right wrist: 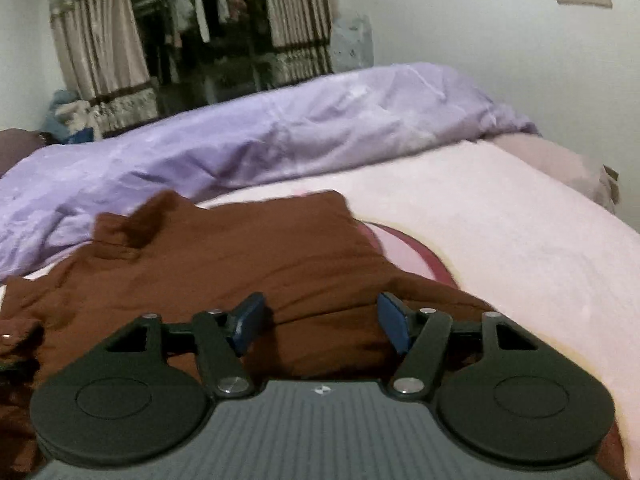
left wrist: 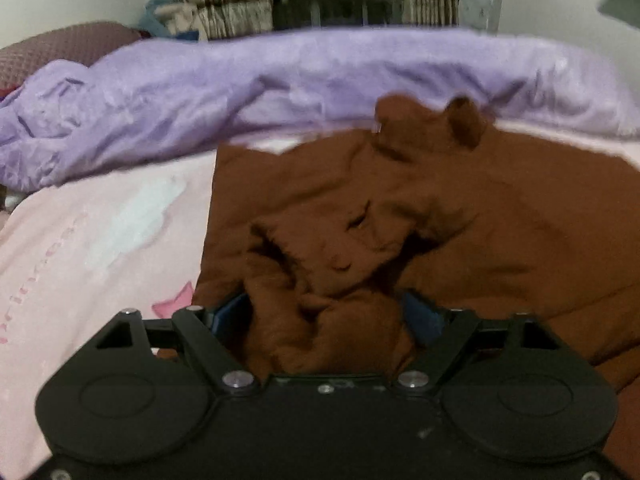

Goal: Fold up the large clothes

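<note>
A large brown garment (left wrist: 460, 220) lies rumpled on the pink bed sheet (left wrist: 92, 240). A bunched fold of it fills the space between the blue pads of my left gripper (left wrist: 326, 320), which stand fairly wide apart around the cloth. In the right wrist view the same brown garment (right wrist: 240, 256) spreads flatter. My right gripper (right wrist: 320, 320) is open just above it, with its blue fingers (right wrist: 248, 320) wide apart and nothing between them.
A crumpled purple duvet (left wrist: 280, 80) lies along the far side of the bed; it also shows in the right wrist view (right wrist: 280, 132). Behind it are curtains (right wrist: 100, 52) and a clothes rail. Bare pink sheet (right wrist: 520, 240) lies to the right of the garment.
</note>
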`<state>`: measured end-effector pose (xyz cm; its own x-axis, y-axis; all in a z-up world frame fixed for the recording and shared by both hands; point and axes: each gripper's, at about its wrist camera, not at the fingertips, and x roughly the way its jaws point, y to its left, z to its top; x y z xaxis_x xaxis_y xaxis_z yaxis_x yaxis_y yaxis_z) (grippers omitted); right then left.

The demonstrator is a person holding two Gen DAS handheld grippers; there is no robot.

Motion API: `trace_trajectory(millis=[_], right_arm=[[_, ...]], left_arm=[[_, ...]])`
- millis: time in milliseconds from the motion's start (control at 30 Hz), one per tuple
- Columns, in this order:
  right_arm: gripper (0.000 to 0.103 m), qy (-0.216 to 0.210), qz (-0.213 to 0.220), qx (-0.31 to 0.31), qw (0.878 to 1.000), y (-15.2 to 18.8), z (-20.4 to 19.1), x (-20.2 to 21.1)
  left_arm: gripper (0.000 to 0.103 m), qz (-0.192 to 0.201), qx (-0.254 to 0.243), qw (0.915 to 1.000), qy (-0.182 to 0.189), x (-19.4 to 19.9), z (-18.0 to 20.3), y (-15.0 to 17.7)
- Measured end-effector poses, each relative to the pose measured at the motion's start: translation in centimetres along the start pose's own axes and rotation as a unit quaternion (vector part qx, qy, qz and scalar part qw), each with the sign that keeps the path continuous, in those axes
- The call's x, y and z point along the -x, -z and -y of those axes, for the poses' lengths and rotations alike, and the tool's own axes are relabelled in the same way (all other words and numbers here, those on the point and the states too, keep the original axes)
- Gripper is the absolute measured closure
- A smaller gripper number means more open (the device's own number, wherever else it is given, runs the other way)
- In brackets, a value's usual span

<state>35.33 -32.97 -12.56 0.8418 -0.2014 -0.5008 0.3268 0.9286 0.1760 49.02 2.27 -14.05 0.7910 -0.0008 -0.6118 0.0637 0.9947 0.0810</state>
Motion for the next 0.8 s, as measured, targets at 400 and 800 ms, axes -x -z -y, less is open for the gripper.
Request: trace_trajectory(millis=[400, 800], right_arm=[[0.047, -0.009, -0.019, 0.018, 1.0, 1.5, 1.5, -4.2], [0.048, -0.062, 0.028, 0.003, 0.998, -1.5, -1.3, 2.8]], left_arm=[[0.015, 0.042, -0.024, 0.9957, -0.079, -1.3, -0.9, 2.4], [0.009, 0.111, -0.03, 0.9897, -0.086, 8.4, -0.4, -1.1]])
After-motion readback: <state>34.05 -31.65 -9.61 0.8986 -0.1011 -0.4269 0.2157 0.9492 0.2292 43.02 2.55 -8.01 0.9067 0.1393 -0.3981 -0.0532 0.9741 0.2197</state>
